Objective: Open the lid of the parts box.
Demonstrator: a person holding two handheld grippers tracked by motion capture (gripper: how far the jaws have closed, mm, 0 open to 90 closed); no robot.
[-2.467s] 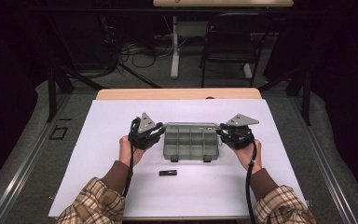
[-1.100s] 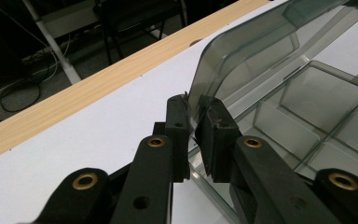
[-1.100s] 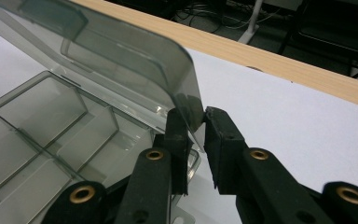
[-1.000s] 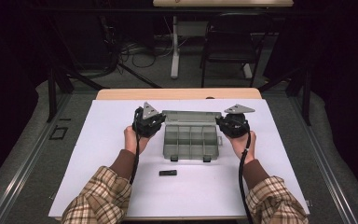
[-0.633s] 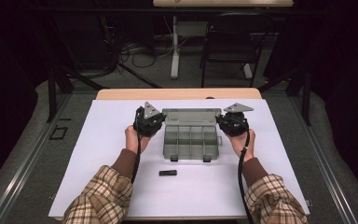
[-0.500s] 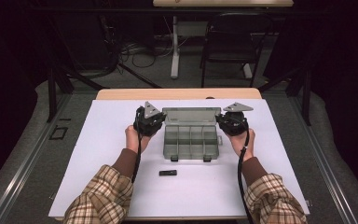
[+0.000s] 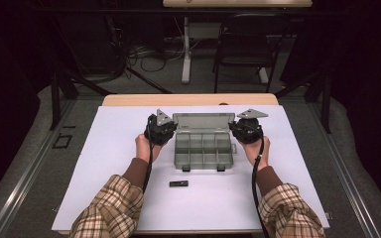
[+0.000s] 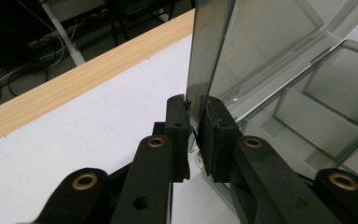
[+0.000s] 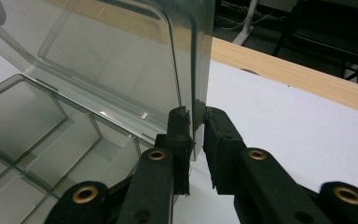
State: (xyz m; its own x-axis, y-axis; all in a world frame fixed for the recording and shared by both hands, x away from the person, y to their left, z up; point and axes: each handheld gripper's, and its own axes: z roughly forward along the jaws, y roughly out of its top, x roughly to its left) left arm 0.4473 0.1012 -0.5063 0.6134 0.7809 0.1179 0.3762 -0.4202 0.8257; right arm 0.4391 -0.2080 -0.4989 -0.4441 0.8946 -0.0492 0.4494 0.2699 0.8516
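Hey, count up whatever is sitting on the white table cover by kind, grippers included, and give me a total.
Clear compartment box with its lid raised: 1
Small black object, too small to identify: 1
Grippers, left gripper and right gripper, each shut on a lid edge: 2
Total: 4

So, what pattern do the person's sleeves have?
The long sleeves have a plaid check in tan, brown and cream, seen best in the high view.

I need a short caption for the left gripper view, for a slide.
Left gripper clamps the side edge of the clear organizer box's raised lid, above its empty compartments.
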